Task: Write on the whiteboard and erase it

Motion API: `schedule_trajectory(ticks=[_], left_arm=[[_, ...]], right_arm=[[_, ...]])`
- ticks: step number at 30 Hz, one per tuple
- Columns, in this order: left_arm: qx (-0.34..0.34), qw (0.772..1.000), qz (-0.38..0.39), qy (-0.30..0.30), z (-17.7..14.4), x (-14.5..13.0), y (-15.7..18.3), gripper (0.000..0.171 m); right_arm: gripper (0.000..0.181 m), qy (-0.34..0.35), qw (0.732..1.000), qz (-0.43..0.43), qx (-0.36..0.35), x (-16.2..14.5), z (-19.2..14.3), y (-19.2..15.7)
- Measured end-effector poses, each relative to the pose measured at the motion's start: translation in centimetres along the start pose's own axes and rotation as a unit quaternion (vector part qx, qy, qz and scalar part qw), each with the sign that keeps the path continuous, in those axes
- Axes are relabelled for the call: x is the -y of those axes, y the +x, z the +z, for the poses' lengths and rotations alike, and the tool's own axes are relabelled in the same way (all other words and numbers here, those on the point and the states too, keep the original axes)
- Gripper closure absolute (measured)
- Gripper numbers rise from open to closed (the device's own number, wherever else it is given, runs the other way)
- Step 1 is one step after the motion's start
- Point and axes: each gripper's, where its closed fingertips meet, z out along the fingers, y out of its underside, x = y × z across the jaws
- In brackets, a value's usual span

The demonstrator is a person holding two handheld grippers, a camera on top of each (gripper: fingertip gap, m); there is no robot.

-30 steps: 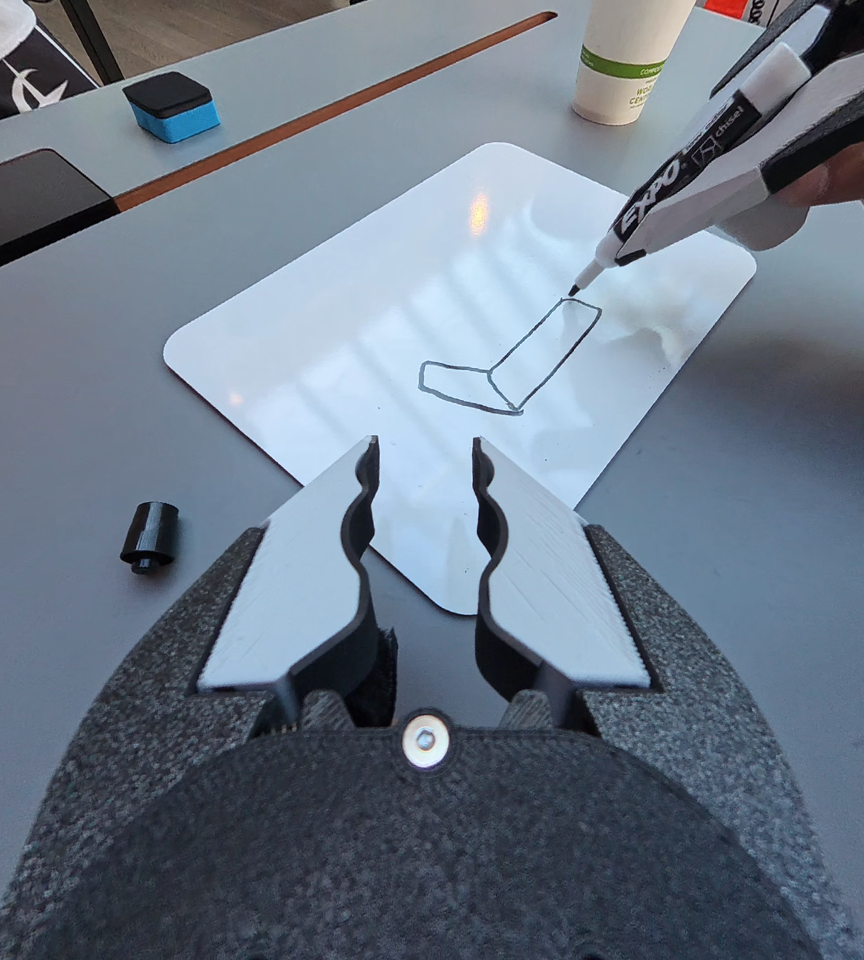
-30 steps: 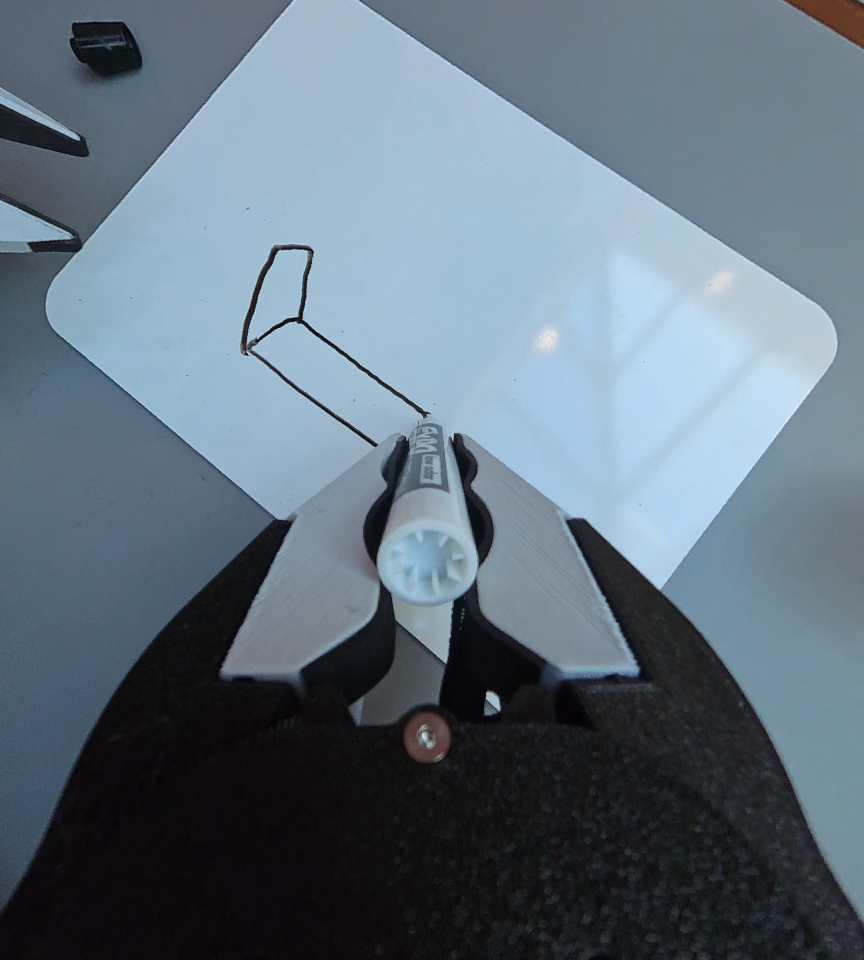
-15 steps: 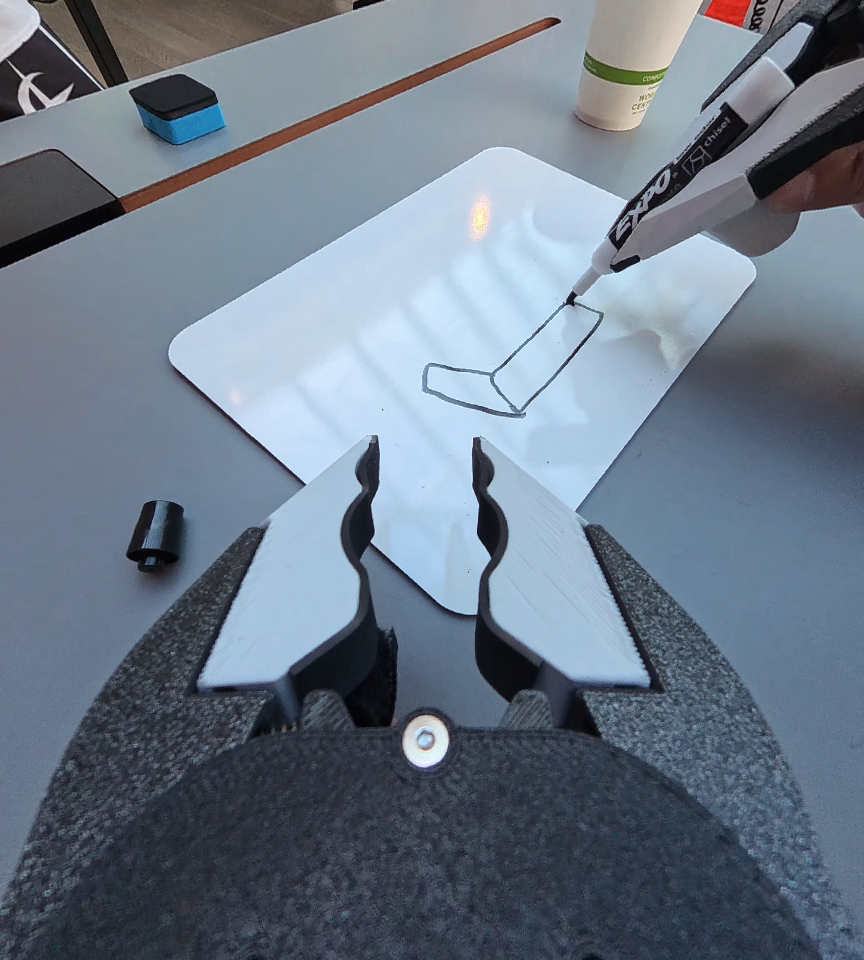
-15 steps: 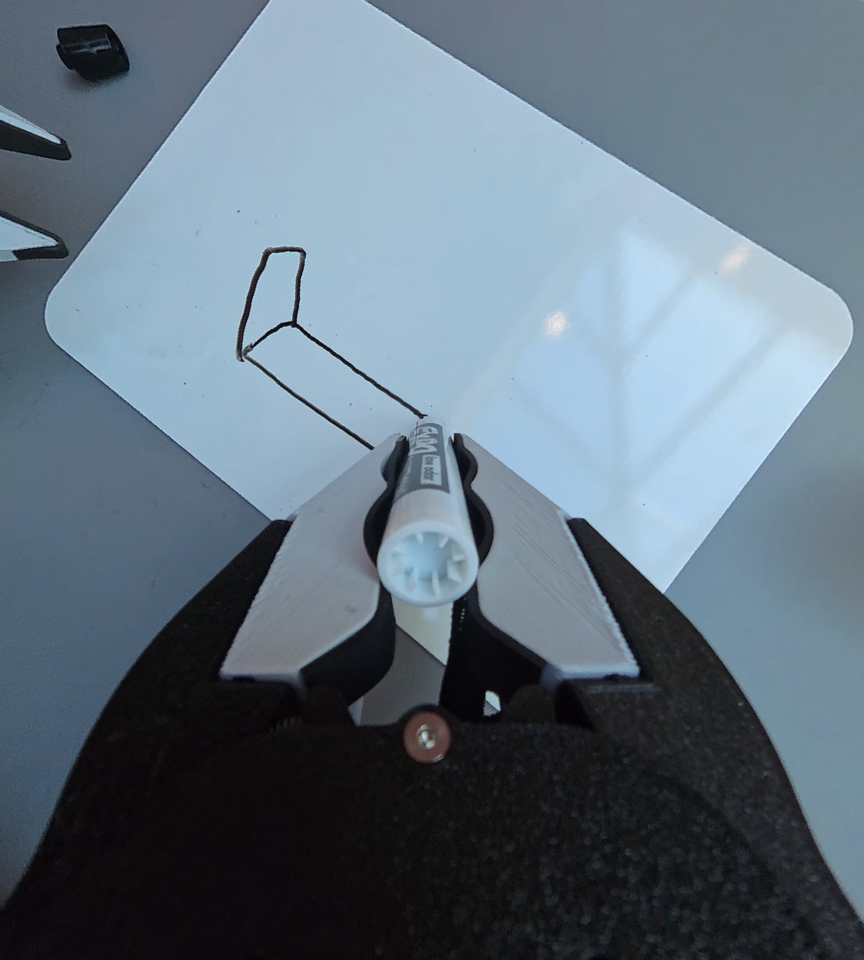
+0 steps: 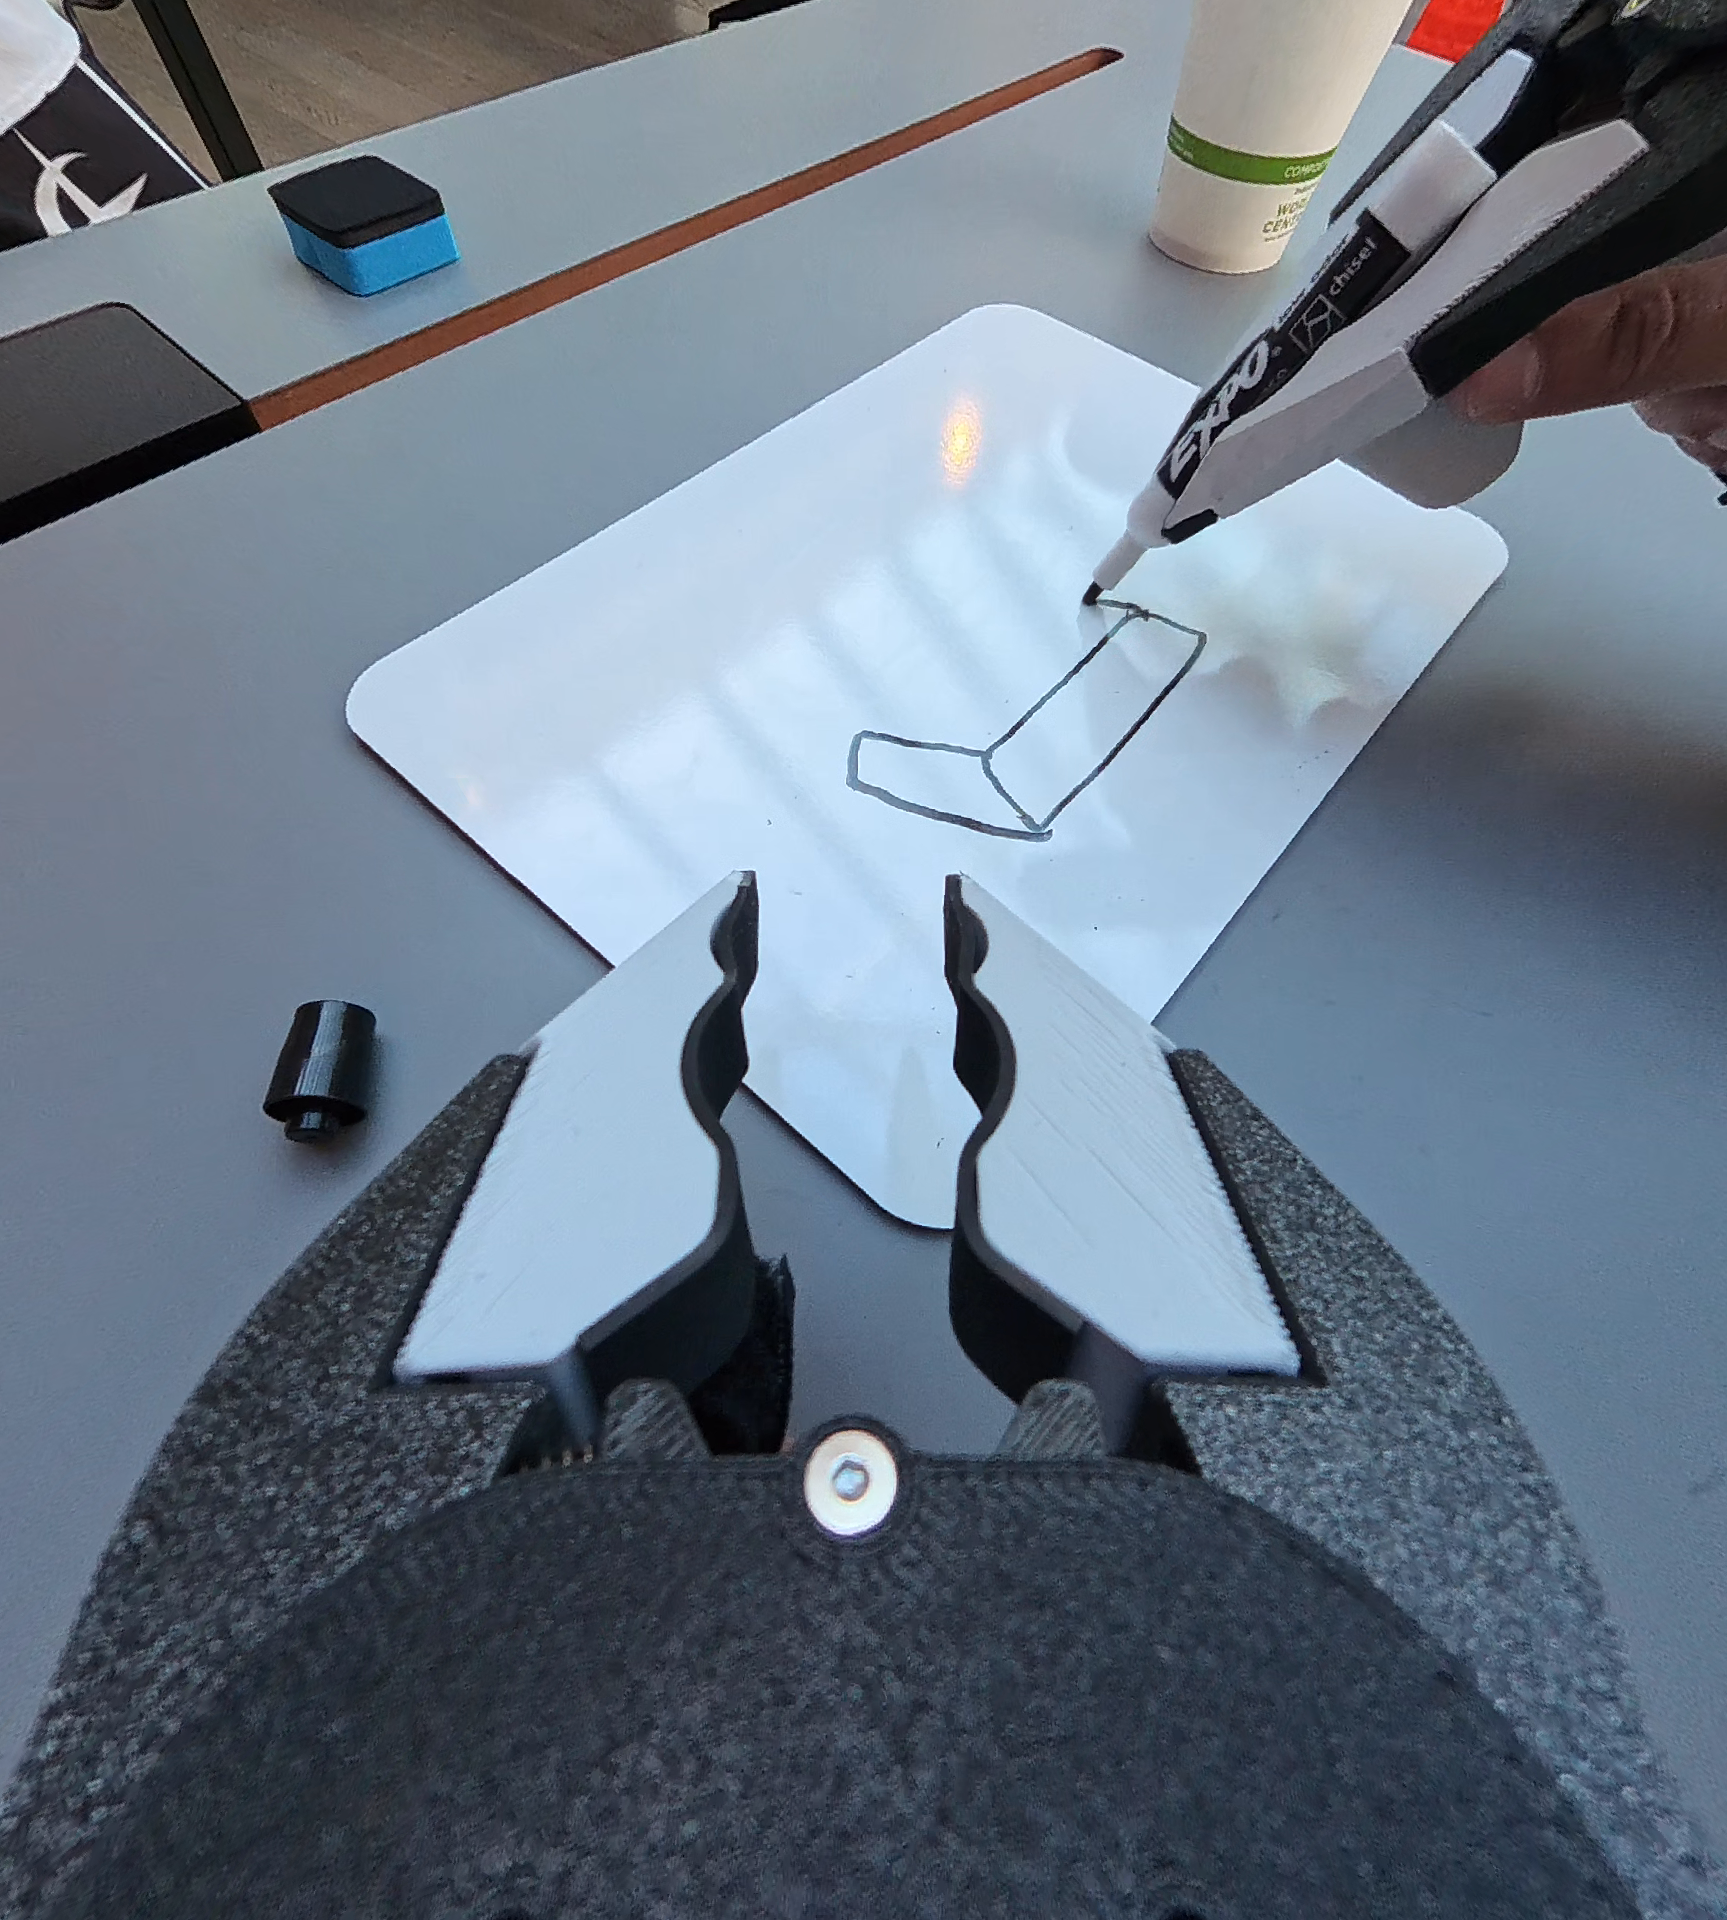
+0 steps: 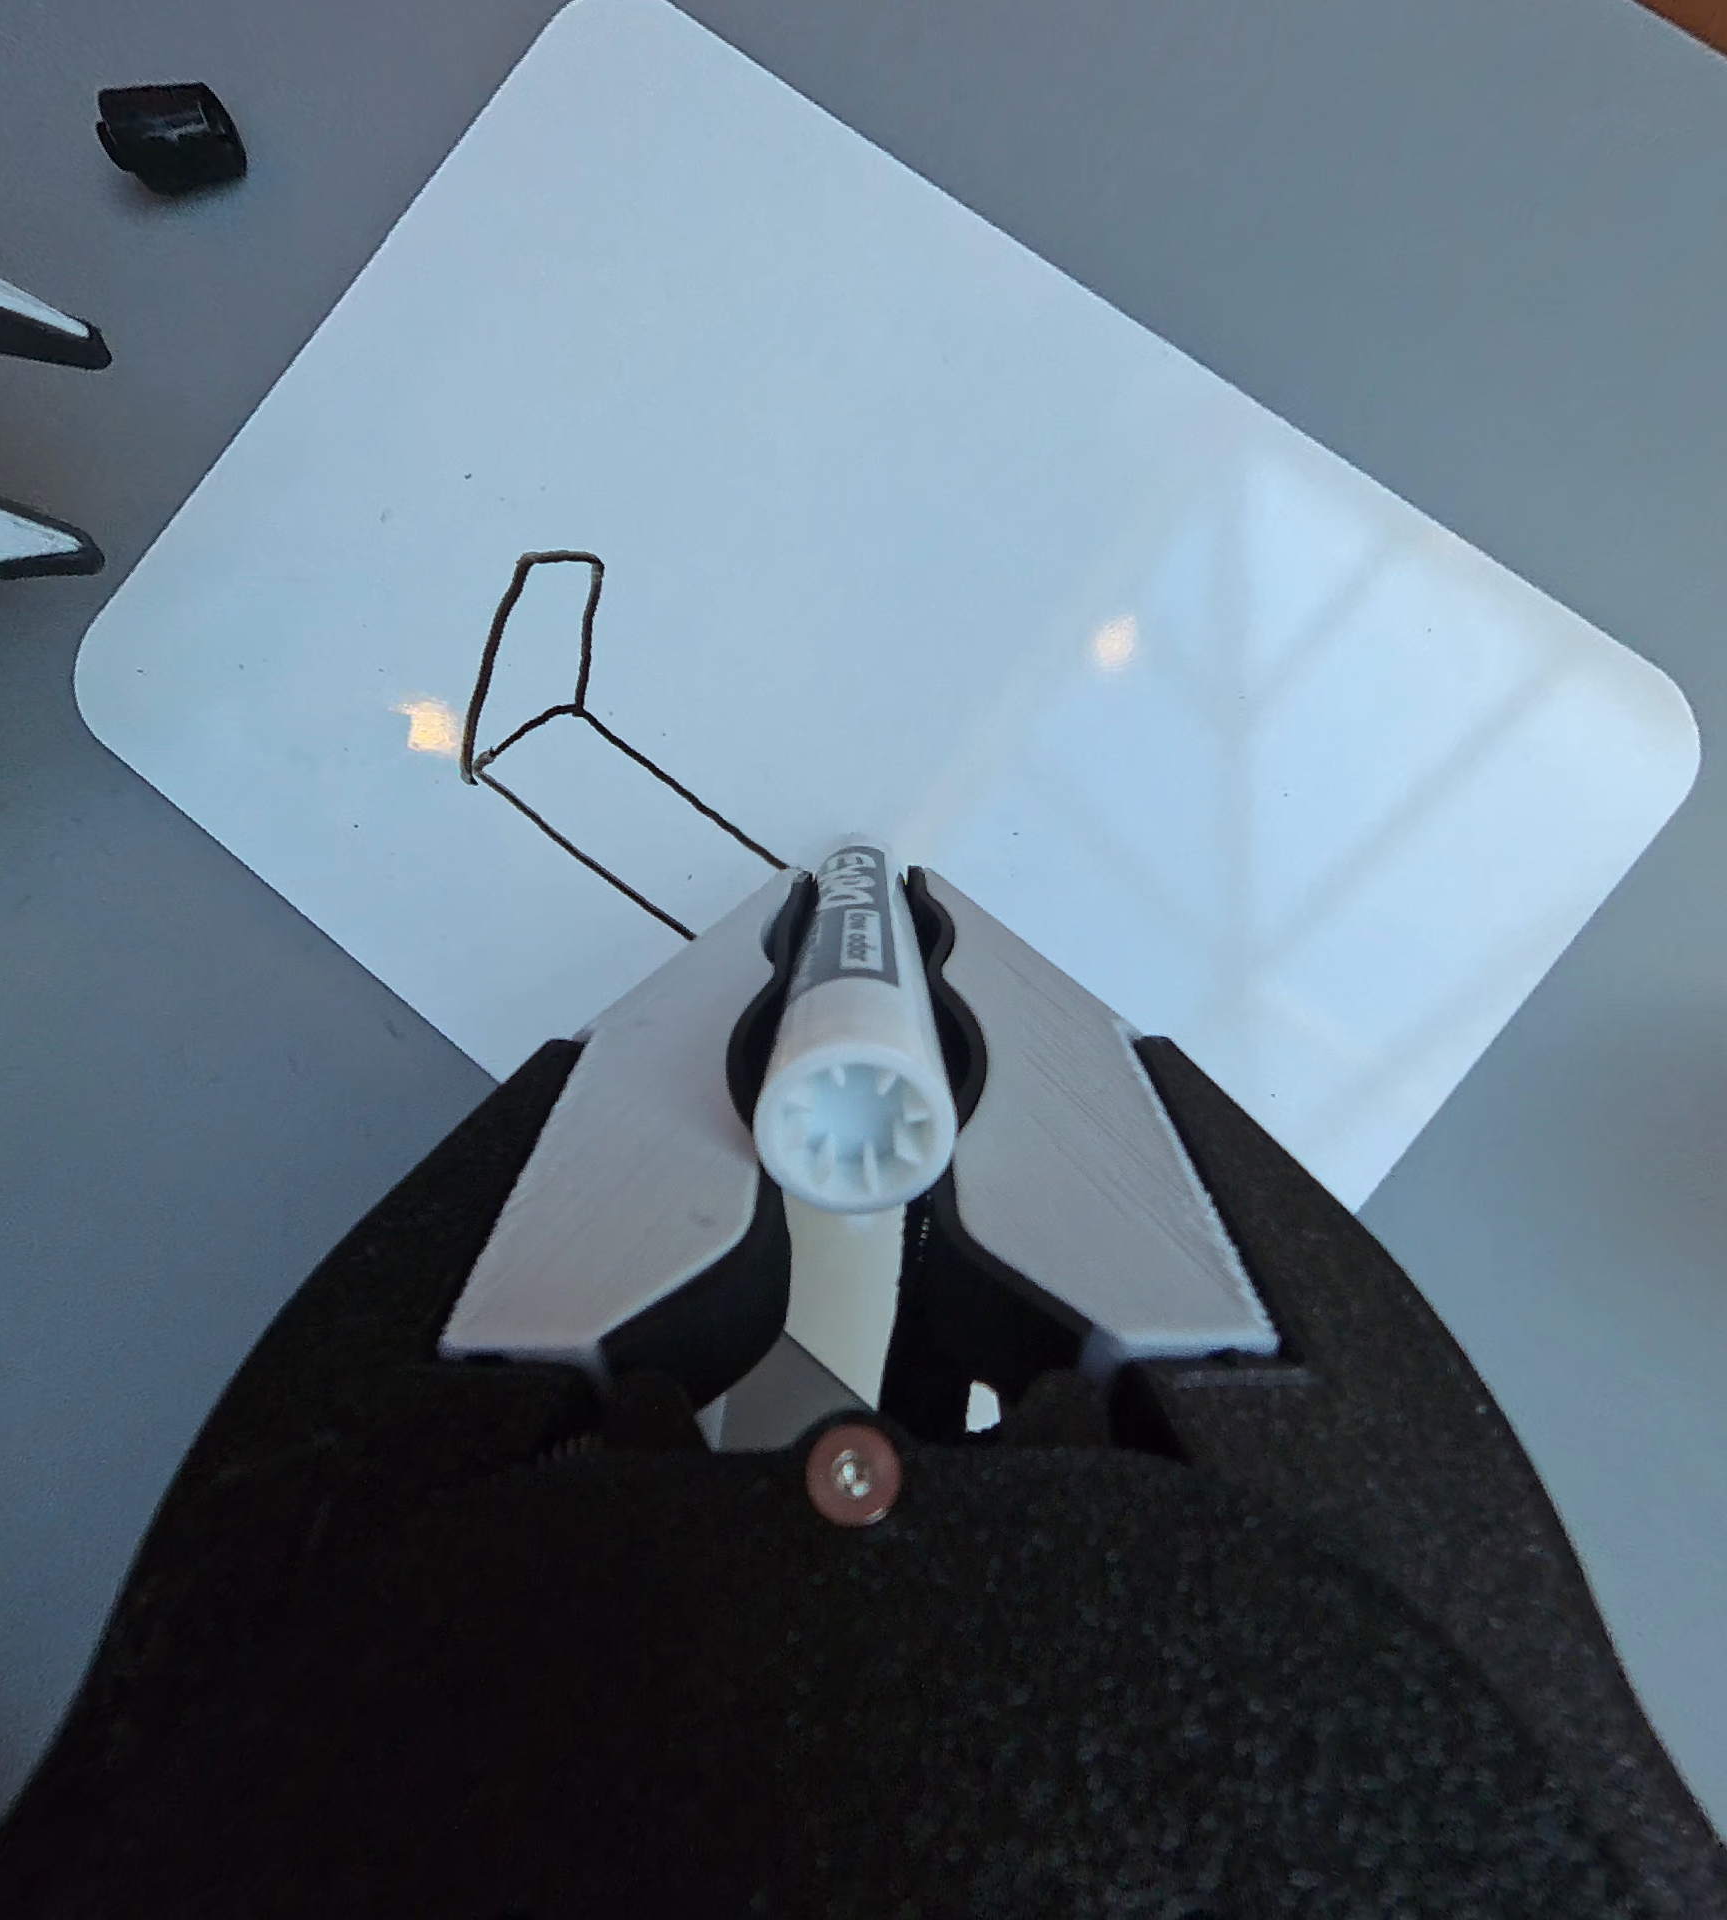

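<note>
The right tool (image 6: 854,883) was clamped on a dry-erase marker (image 6: 843,1049), the barrel seated in the scalloped notch between its two fingers and the capless butt end facing the camera. Ahead of that tool the marker's tip (image 5: 1091,594) touched a white board (image 5: 734,644) at the far corner of a black line drawing (image 5: 1025,727), a boxy, L-shaped outline. A hand (image 5: 1669,353) gripped the tool from behind.

The left tool (image 5: 851,894) stood moderately parted and held nothing, hovering over the near corner of the board with its fingertips apart from the surface. Just to its left on the grey worktop (image 5: 163,831) lay a black cap (image 5: 321,1070) on its side. Farther ahead and left sat a blue-and-black eraser (image 5: 365,234); ahead and right, beyond the board, a paper cup (image 5: 1254,135).

The marker looked light, stiff and smooth, so it would likely slip unless taken mid-barrel, as here. The board appeared thin, glossy and loose on the worktop, liable to slide under pressure.
</note>
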Motion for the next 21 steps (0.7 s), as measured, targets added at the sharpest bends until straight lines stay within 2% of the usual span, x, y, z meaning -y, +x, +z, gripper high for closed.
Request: schedule_trajectory(ticks=[21], left_arm=[[-0.003, 1.0, -0.007, 0.002, -0.4, -0.1, 0.2, 0.136]], right_arm=[[0.163, -0.021, 1.0, -0.022, -0.002, 2.0, 1.4, 0.1]])
